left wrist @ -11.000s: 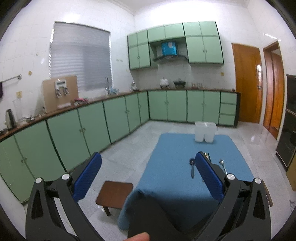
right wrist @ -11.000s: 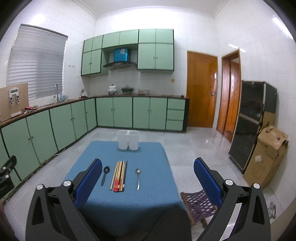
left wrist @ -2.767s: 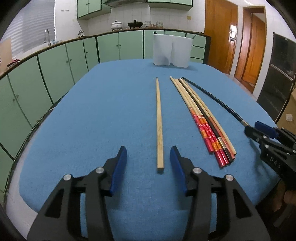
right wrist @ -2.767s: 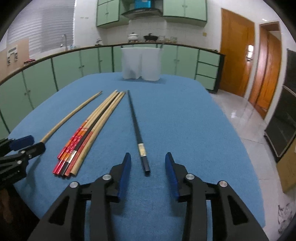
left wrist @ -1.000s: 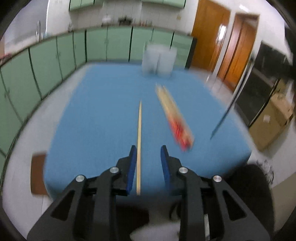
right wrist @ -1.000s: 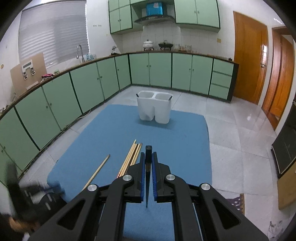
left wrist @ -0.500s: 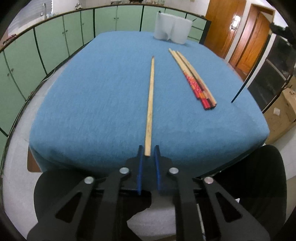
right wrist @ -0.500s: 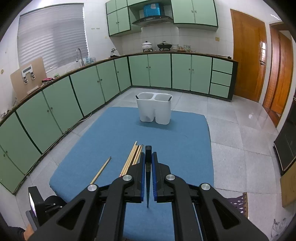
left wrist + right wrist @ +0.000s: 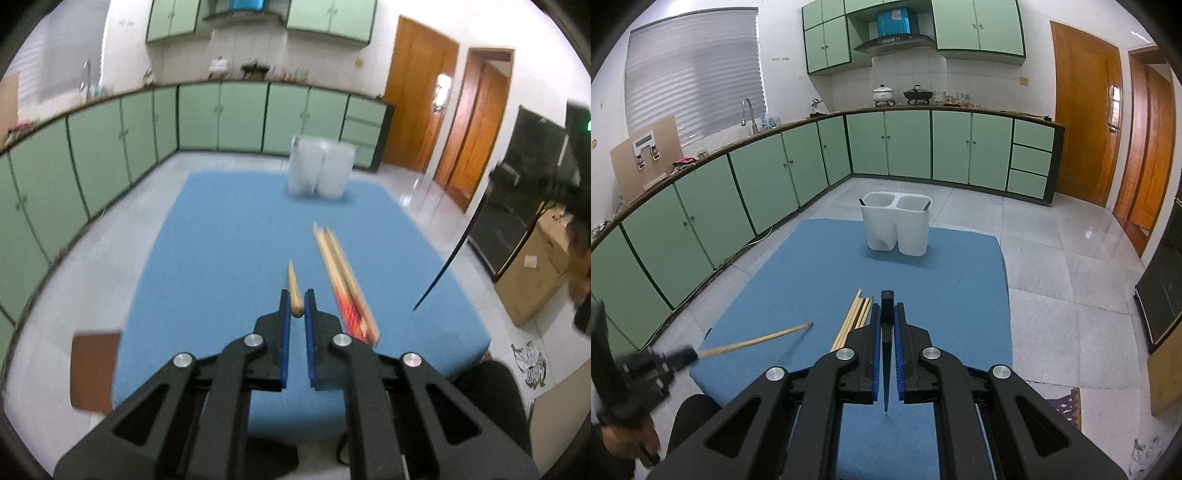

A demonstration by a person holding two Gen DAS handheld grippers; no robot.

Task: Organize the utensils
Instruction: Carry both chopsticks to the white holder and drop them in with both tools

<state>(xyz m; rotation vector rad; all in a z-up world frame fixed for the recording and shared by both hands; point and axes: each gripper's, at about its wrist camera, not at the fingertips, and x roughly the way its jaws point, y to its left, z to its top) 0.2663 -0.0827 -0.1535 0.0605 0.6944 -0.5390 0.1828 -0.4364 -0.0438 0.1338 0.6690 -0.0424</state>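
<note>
My left gripper (image 9: 296, 300) is shut on a plain wooden chopstick (image 9: 294, 286) and holds it in the air above the near part of the blue table (image 9: 229, 236); the same chopstick shows in the right wrist view (image 9: 757, 340). My right gripper (image 9: 887, 312) is shut on a black chopstick (image 9: 887, 332), held up with its tip hanging down; it also shows in the left wrist view (image 9: 448, 258). A bundle of chopsticks (image 9: 343, 273) lies on the table, also seen in the right wrist view (image 9: 854, 319). A white two-compartment holder (image 9: 895, 224) stands at the far edge.
A small brown stool (image 9: 94, 369) stands on the floor left of the table. Green cabinets (image 9: 738, 184) line the left and back walls. A dark cabinet and a cardboard box (image 9: 535, 273) stand to the right. A purple mat (image 9: 1067, 410) lies on the floor.
My left gripper has lifted the wooden chopstick off the table and raised it. My right gripper holds the black chopstick much as before.
</note>
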